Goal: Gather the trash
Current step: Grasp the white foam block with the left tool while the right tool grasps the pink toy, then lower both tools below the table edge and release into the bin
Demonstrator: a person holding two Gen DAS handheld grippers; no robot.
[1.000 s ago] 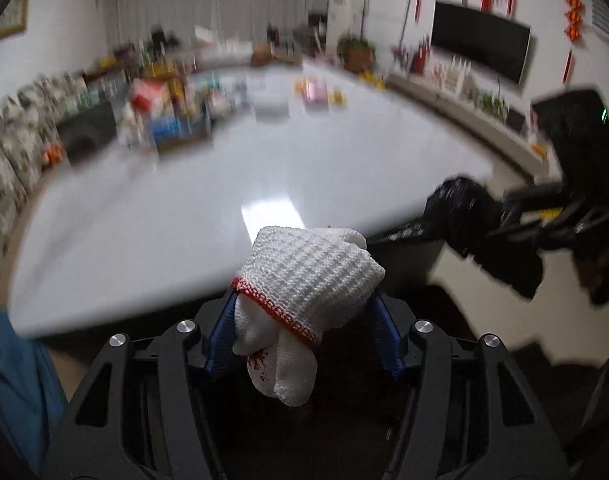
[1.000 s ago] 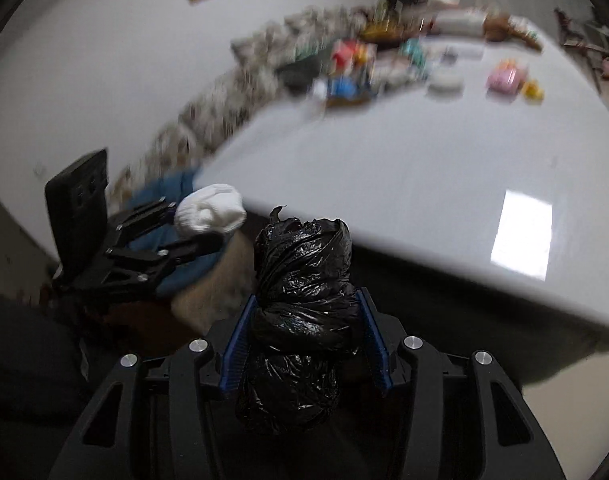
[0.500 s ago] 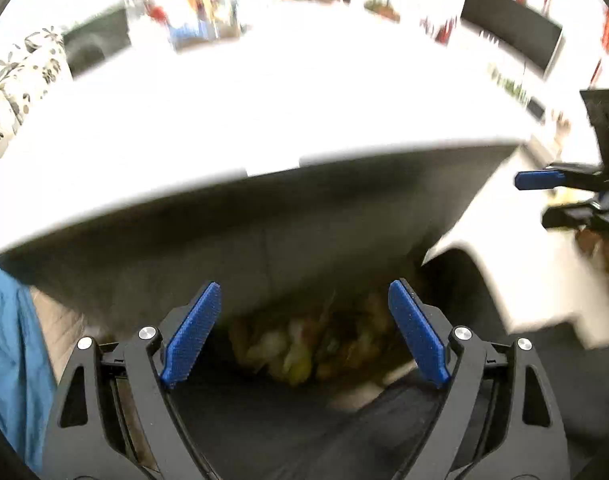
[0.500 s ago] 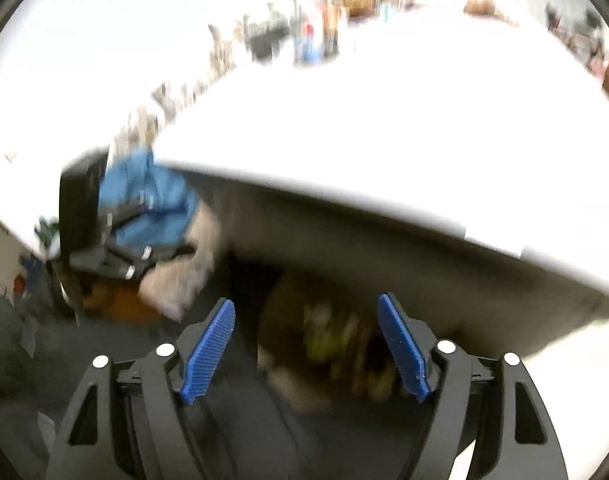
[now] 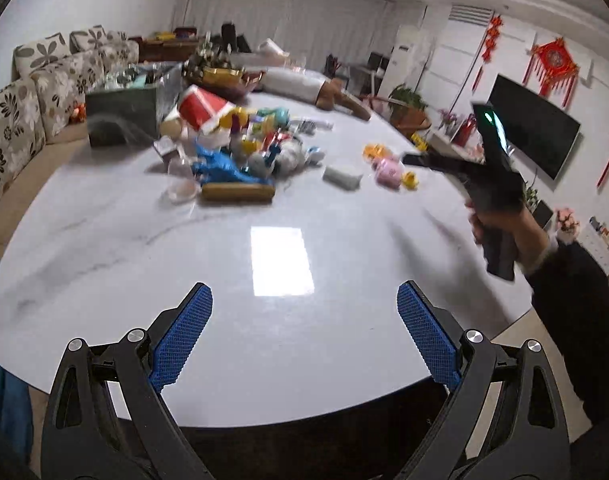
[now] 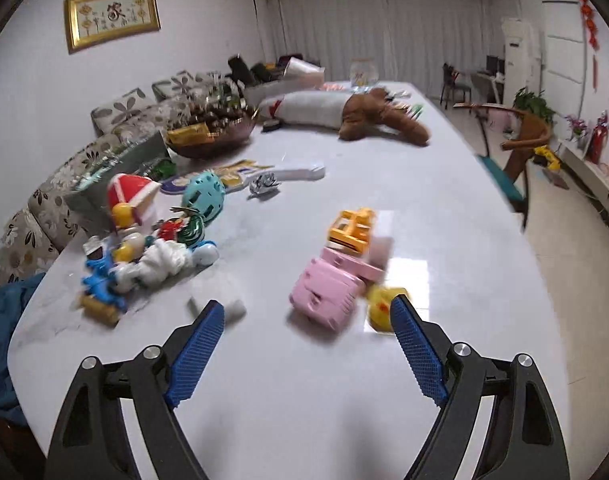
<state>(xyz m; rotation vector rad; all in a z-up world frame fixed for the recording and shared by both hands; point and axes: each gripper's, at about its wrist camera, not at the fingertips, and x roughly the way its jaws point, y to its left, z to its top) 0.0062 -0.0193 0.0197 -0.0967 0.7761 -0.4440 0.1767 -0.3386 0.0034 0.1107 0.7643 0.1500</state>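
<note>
Both grippers are open and empty above the white marble table [image 5: 184, 248]. My left gripper [image 5: 304, 308] hovers over the table's near edge. My right gripper [image 6: 306, 322] is further in over the table [image 6: 288, 400], close to a pink toy box [image 6: 328, 296], a yellow duck [image 6: 380, 306] and a small white block [image 6: 232, 307]. The right gripper also shows in the left wrist view [image 5: 412, 159], held in a hand at the right. A crumpled foil scrap [image 6: 264, 184] lies mid-table. A white cloth wad [image 6: 164, 260] lies in the toy pile.
A pile of toys and packaging [image 5: 232, 152] sits on the table's left side, with a snack bowl [image 6: 212, 136], a brown plush toy [image 6: 380, 116] and a yellow toy truck [image 6: 354, 228] further back. A sofa [image 5: 28, 100] runs along the left wall. A chair [image 6: 512, 156] stands at the right.
The left gripper let go of the white knitted glove and the right let go of the black bag; both dipped below the table edge over a bin and have come back up over the table, open.
</note>
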